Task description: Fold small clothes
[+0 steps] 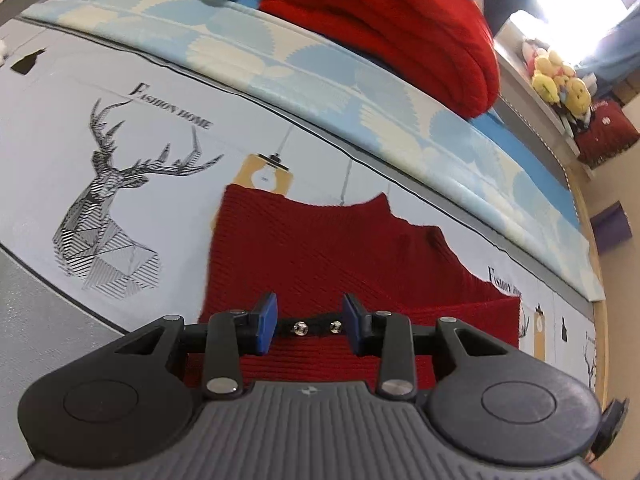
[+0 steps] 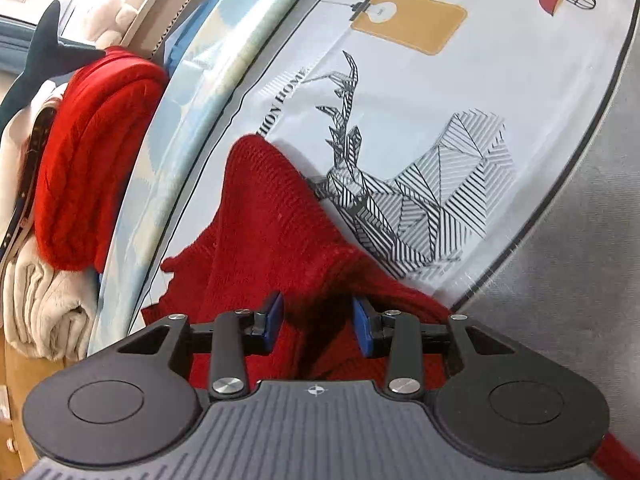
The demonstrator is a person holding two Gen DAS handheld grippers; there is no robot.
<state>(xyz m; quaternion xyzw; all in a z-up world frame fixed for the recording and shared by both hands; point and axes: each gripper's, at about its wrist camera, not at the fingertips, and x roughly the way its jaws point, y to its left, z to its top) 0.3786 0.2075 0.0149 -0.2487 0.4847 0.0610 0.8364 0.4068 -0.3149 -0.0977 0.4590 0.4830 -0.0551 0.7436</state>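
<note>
A small dark red knit garment point(image 1: 320, 256) lies on a pale printed sheet point(image 1: 168, 184) with a deer drawing. In the left wrist view my left gripper point(image 1: 310, 322) is open just above the garment's near part, blue pads point(image 1: 267, 320) apart, nothing between them. In the right wrist view the same garment point(image 2: 272, 236) is bunched and raised into a ridge. My right gripper point(image 2: 318, 324) is open over its near end, blue pads point(image 2: 362, 328) apart with the red knit lying beneath and between them.
A folded bright red sweater point(image 1: 400, 28) and a beige blanket point(image 2: 44, 304) sit along the far edge on a blue and cream patterned mat point(image 1: 280, 60). Plush toys point(image 1: 560, 80) sit on a shelf at the right. A grey surface point(image 2: 580, 260) borders the sheet.
</note>
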